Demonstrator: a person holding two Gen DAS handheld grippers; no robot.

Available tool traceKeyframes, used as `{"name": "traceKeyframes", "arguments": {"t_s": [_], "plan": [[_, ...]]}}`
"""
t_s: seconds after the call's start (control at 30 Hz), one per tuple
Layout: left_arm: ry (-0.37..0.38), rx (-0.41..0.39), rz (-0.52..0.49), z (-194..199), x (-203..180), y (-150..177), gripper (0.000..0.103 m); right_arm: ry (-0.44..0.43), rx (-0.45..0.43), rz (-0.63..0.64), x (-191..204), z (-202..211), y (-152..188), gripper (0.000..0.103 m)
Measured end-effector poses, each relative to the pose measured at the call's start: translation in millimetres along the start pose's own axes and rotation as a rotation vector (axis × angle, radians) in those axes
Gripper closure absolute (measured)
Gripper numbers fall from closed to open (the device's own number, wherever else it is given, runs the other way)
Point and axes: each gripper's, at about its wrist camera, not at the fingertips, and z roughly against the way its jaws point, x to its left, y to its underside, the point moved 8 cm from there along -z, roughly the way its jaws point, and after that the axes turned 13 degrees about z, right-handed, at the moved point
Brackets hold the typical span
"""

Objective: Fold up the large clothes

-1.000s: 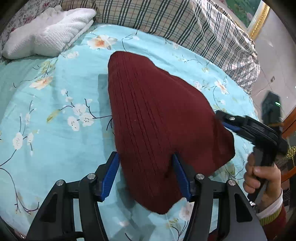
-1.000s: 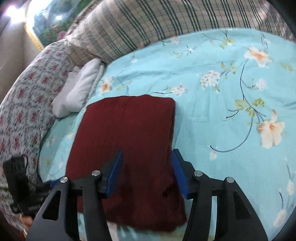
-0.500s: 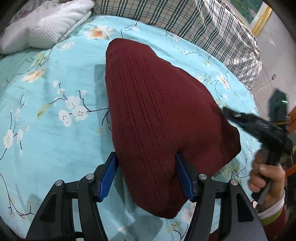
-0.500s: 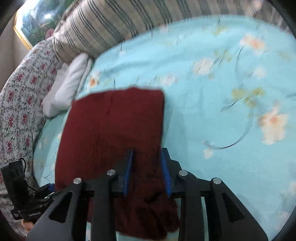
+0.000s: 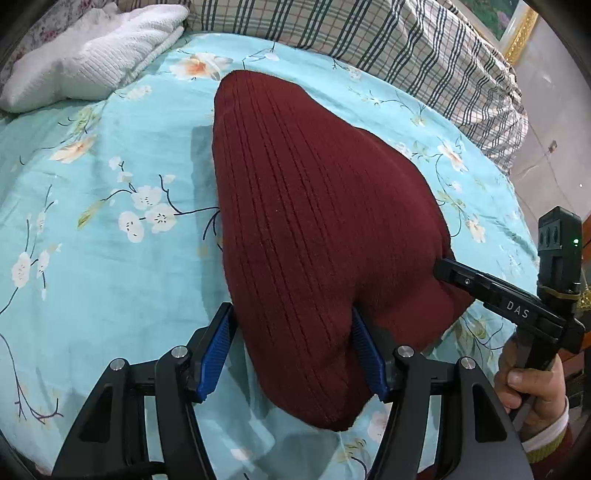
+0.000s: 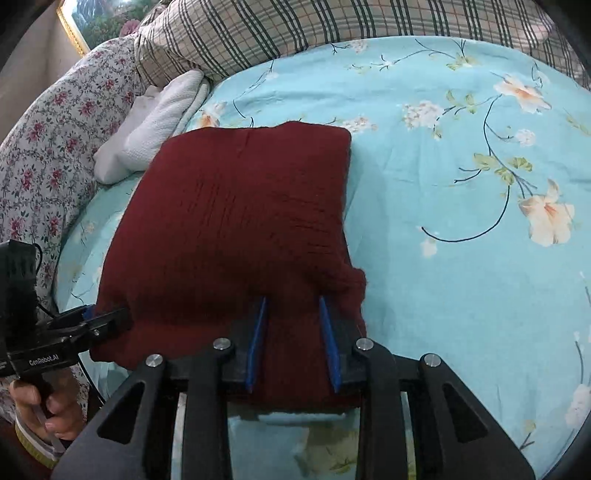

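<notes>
Just one maroon sweater (image 5: 325,229), two claws: left claw (image 5: 291,354), right claw (image 6: 293,343).

This is a bedroom in a home. A bed fills nearly the whole of both views, covered by a light blue sheet (image 5: 110,236) printed with pale blossoms and dark twigs. Along the top of the frame lies a long plaid pillow (image 5: 388,40) in beige with dark green lines. In the upper left corner of the left view sits a folded white blanket (image 5: 92,62) with a knobbly weave; the right view shows it at the upper left, beside a quilt (image 6: 55,140) with small red flowers. A gold picture frame (image 6: 72,31) around a garden scene hangs on the wall in the upper left corner of the right view.
</notes>
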Motion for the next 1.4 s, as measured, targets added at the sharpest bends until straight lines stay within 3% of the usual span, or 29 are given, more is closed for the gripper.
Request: {"name": "traceKeyframes", "arguments": {"t_s": [0.3,0.5,0.8,0.87,0.97,1.13,1.3,1.4], "plan": [[-0.038,-0.032,0.005,16,5,5,0.039,-0.004,-0.012,-0.017,11,15,1,0.072],[-0.095,-0.084,0.008,43,9,15,0.02,-0.012,-0.047,-0.01,21,45,9,0.064],[-0.208,-0.082,-0.03,60,31,52,0.017,0.009,-0.024,0.028,30,72,61,0.052],[-0.241,-0.075,-0.051,62,36,65,0.017,0.021,-0.02,0.043,33,77,72,0.041],[-0.278,-0.067,-0.086,65,38,78,0.017,0.035,-0.014,0.064,36,82,82,0.032],[-0.321,-0.096,-0.182,75,25,85,0.017,0.021,-0.005,0.082,41,84,84,0.026],[-0.372,-0.197,-0.282,107,-2,68,0.015,0.01,-0.02,0.133,52,95,70,0.02],[-0.377,-0.252,-0.312,127,-16,52,0.006,0.01,-0.045,0.185,59,109,55,0.0]]}}
